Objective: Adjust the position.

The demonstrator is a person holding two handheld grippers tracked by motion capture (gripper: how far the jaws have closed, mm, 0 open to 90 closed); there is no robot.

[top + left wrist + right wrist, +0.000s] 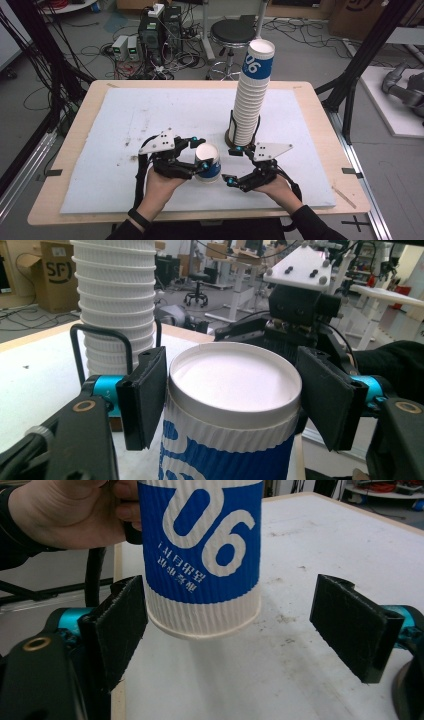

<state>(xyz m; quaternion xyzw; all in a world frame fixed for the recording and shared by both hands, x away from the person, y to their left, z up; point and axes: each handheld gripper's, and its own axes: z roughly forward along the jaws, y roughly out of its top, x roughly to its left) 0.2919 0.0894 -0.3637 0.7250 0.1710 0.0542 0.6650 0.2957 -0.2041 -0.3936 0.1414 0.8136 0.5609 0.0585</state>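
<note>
The white-and-blue ribbed paper cup (208,162), held above the worktop (125,120) between the left gripper's (199,154) fingers, is flanked untouched by the right gripper's (231,165) wide-spread fingers (118,625), its long axis tilted.

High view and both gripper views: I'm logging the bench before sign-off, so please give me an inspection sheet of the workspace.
Surface: white mat on a wooden table, specks and stains.
Job's things: cup, blue band, held clear of the mat; tall cup stack in a black holder.
Clutter: nothing seen.
Grippers: left gripper shut on the cup; right gripper open, cup between its jaws.
Cables: black, trailing from each gripper.
Surroundings: stool, electronics and floor wiring.
</note>
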